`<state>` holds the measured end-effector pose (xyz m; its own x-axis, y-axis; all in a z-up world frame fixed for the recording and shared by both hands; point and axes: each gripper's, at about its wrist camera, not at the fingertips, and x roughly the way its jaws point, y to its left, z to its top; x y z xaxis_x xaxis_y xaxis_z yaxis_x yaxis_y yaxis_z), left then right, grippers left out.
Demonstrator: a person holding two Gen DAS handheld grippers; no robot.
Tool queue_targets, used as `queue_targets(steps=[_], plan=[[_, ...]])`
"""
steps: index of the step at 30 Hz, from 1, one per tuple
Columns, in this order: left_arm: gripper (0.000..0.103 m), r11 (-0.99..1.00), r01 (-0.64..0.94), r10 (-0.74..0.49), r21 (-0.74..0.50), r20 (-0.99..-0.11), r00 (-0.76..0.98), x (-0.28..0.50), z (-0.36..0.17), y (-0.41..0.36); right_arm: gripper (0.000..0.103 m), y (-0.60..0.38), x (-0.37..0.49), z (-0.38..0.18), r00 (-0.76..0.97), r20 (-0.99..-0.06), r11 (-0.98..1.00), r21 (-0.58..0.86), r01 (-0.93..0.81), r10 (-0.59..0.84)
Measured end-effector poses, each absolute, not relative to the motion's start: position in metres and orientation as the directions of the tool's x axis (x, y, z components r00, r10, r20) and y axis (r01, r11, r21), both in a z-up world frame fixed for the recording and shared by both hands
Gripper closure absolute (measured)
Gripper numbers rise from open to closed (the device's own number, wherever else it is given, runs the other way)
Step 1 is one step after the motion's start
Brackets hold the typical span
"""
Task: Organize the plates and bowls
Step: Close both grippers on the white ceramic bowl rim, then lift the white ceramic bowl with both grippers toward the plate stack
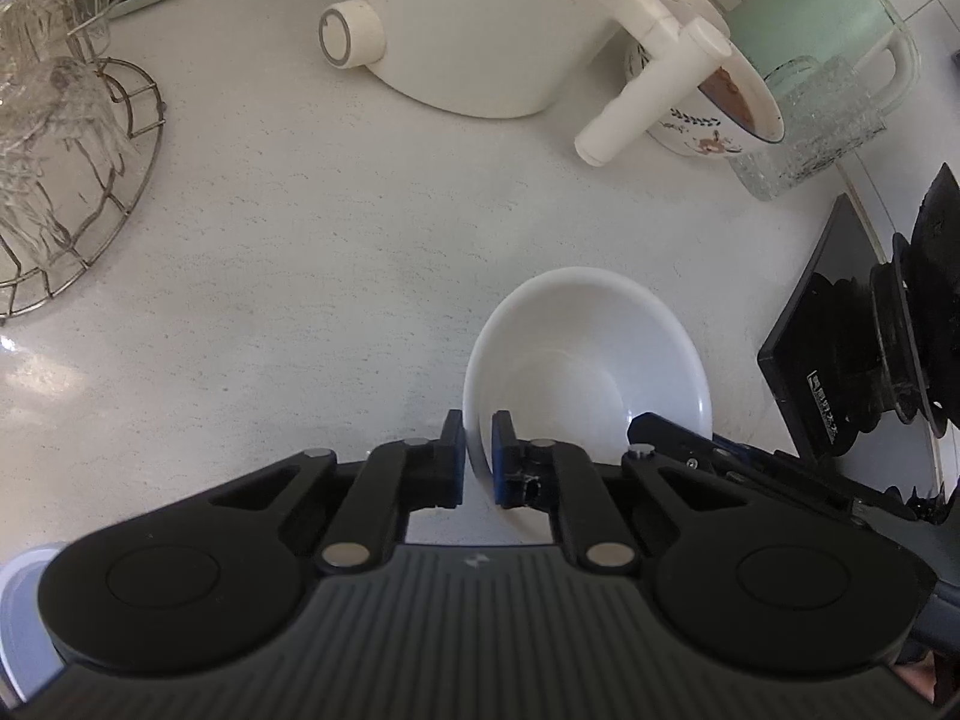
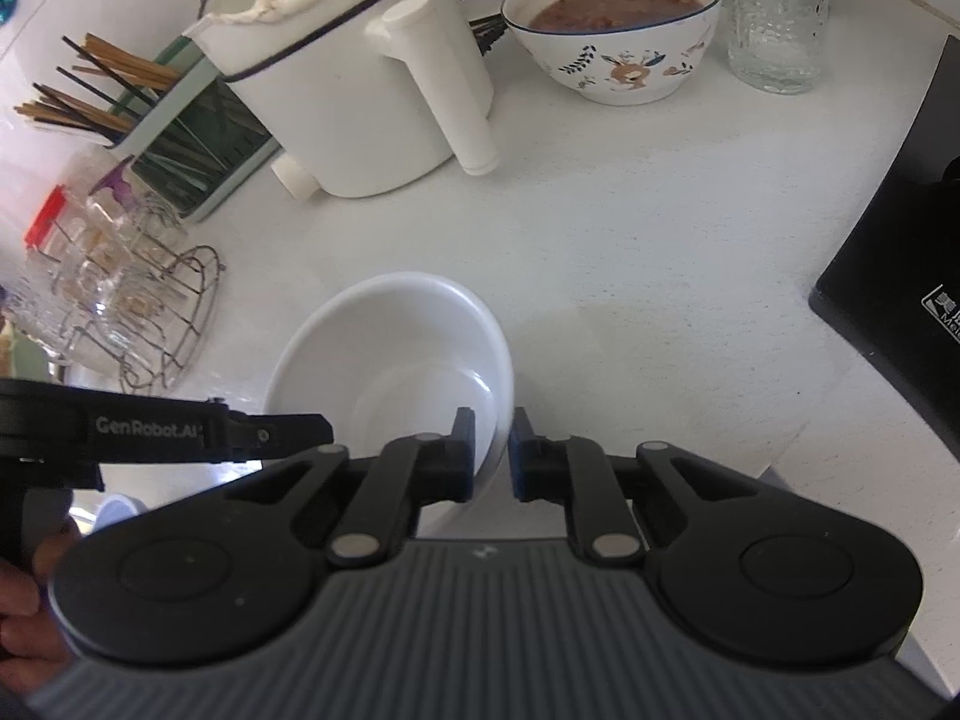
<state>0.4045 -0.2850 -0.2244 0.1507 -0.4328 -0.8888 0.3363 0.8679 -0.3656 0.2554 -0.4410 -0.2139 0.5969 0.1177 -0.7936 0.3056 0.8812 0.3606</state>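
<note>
A plain white bowl (image 1: 585, 354) (image 2: 390, 360) is held over the white counter (image 1: 312, 276). My left gripper (image 1: 478, 462) is shut on the bowl's left rim, one finger outside the wall and one inside. My right gripper (image 2: 492, 456) is shut on the bowl's right rim in the same way. The right gripper's fingers (image 1: 672, 438) show at the bowl's right side in the left wrist view, and the left gripper's body (image 2: 180, 432) shows at the left in the right wrist view. The bowl is empty.
A white kettle-like appliance (image 1: 480, 24) (image 2: 360, 96) stands at the back. A flowered bowl with brown food (image 2: 612, 18) (image 1: 714, 108) and a glass jug (image 2: 774, 6) stand beside it. A wire rack of glasses (image 1: 66, 168) (image 2: 120, 300) is left, a black appliance (image 2: 900, 240) right.
</note>
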Motion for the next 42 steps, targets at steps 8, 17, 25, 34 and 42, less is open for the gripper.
queue_targets(steps=[8, 17, 25, 34, 42], plan=[[0.093, 0.862, 0.34, -0.448, -0.377, -0.879, 0.163, 0.402, -0.201, -0.271, 0.089, -0.435, 0.251, -0.191, 0.634, -0.764, 0.868, 0.391, 0.306, 0.121], [0.092, 0.837, 0.366, -0.488, -0.407, -0.858, 0.16, 0.4, -0.171, -0.255, 0.089, -0.43, 0.238, -0.159, 0.689, -0.715, 0.841, 0.44, 0.316, 0.115], [0.092, 0.831, 0.384, -0.498, -0.403, -0.846, 0.189, 0.398, -0.146, -0.246, 0.088, -0.425, 0.234, -0.145, 0.702, -0.702, 0.829, 0.46, 0.317, 0.121], [0.092, 0.819, 0.37, -0.534, -0.44, -0.82, 0.206, 0.387, -0.119, -0.221, 0.088, -0.41, 0.225, -0.123, 0.718, -0.681, 0.834, 0.475, 0.281, 0.145], [0.092, 0.83, 0.322, -0.54, -0.456, -0.801, 0.257, 0.372, -0.109, -0.192, 0.088, -0.397, 0.227, -0.111, 0.719, -0.67, 0.851, 0.476, 0.222, 0.187]])
